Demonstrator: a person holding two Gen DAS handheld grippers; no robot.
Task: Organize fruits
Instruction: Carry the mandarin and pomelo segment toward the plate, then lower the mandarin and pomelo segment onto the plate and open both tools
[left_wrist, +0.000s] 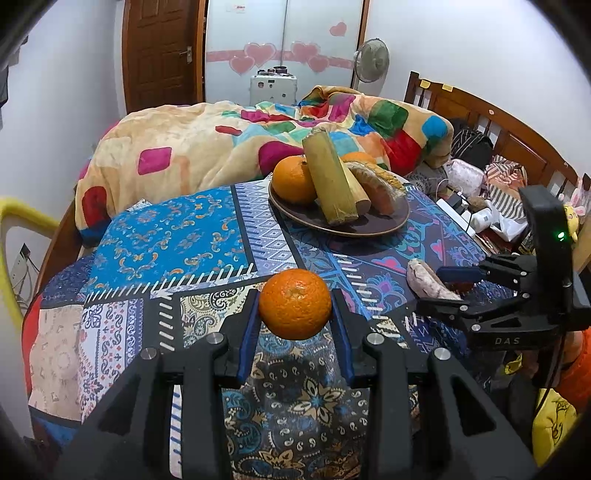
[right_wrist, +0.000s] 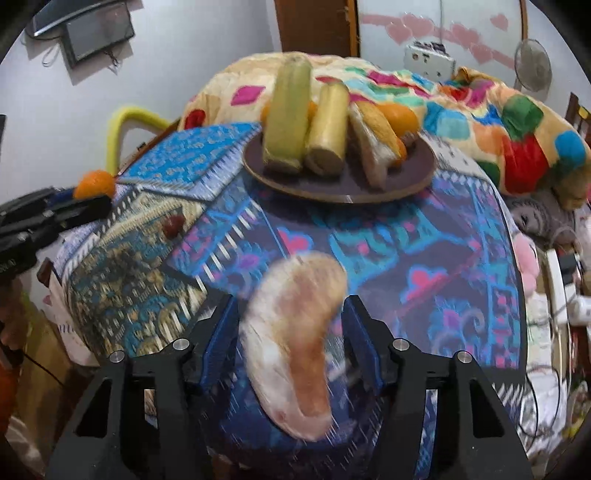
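My left gripper (left_wrist: 295, 306) is shut on an orange (left_wrist: 294, 303), held over the patterned tablecloth (left_wrist: 173, 240); it also shows in the right wrist view (right_wrist: 94, 184). My right gripper (right_wrist: 290, 314) has a pale pinkish sweet potato (right_wrist: 295, 332) between its fingers, with a gap on each side; the view is blurred. The same potato shows in the left wrist view (left_wrist: 428, 282) by the right gripper (left_wrist: 448, 291). A dark plate (left_wrist: 369, 225) further back holds an orange (left_wrist: 293, 179), two sugarcane pieces (left_wrist: 330, 177) and more sweet potato (left_wrist: 376, 184).
A small dark red fruit (right_wrist: 173, 225) lies on the cloth left of centre. Behind the table is a bed with a colourful blanket (left_wrist: 207, 147). Cables and clutter (left_wrist: 476, 206) sit to the right, a yellow chair frame (left_wrist: 14, 221) to the left.
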